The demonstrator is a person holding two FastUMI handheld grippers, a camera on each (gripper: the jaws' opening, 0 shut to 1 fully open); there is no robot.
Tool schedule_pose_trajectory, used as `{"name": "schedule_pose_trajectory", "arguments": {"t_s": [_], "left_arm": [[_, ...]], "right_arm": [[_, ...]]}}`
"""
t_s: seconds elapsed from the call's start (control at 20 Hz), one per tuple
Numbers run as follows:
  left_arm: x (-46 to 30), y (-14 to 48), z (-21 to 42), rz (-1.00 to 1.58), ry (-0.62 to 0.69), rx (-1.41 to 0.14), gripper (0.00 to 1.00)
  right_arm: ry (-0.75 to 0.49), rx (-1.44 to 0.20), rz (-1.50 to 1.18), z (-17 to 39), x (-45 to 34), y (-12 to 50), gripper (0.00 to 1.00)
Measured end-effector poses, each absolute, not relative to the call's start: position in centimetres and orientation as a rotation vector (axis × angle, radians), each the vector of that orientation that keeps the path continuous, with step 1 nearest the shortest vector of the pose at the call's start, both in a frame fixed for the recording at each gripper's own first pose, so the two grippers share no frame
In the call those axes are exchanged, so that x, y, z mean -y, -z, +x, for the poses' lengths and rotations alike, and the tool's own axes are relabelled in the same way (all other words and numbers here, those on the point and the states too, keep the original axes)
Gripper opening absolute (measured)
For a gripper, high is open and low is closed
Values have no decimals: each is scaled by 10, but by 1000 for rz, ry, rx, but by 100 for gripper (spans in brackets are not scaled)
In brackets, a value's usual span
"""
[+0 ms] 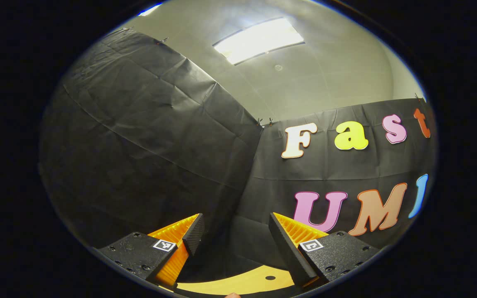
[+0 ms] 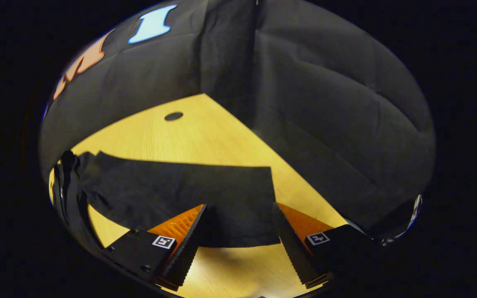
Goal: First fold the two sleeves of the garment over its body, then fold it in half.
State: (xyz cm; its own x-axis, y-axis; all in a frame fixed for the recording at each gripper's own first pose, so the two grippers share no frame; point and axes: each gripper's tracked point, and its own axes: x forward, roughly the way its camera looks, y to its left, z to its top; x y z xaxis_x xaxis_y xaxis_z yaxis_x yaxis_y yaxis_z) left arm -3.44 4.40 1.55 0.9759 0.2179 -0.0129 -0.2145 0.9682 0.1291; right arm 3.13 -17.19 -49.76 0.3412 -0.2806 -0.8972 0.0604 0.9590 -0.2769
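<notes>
Right gripper view: the garment (image 2: pixel 172 194) is seen flat on the worktop (image 2: pixel 205 128) beyond the right gripper (image 2: pixel 238 225), fingers wide apart and empty, so a sleeve grasp is judged next.

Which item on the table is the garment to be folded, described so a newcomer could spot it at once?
In the right gripper view, find the pale wooden table that runs into the corner of the black cloth booth wall. Just beyond the open right gripper lies the garment, spread flat. It is the one dark fabric piece on the wood, unlike the small dark hole farther back.
</notes>
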Motion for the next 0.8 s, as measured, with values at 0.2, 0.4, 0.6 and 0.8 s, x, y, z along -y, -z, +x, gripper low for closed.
{"name": "schedule_pose_trajectory", "arguments": {"t_s": [0.2,0.4,0.6,0.8], "left_arm": [[-44,-13,-35,121,-220,-31,92],[-42,-5,-34,117,-212,-53,91],[-36,-7,-30,116,-181,-51,92],[-42,-12,-33,127,-164,-42,91]], "right_arm": [[249,-1131,-119,39,170,507,96],[204,-1127,-125,43,162,510,75],[171,-1148,-110,42,145,516,38],[180,-1181,-39,43,140,513,10]]}}
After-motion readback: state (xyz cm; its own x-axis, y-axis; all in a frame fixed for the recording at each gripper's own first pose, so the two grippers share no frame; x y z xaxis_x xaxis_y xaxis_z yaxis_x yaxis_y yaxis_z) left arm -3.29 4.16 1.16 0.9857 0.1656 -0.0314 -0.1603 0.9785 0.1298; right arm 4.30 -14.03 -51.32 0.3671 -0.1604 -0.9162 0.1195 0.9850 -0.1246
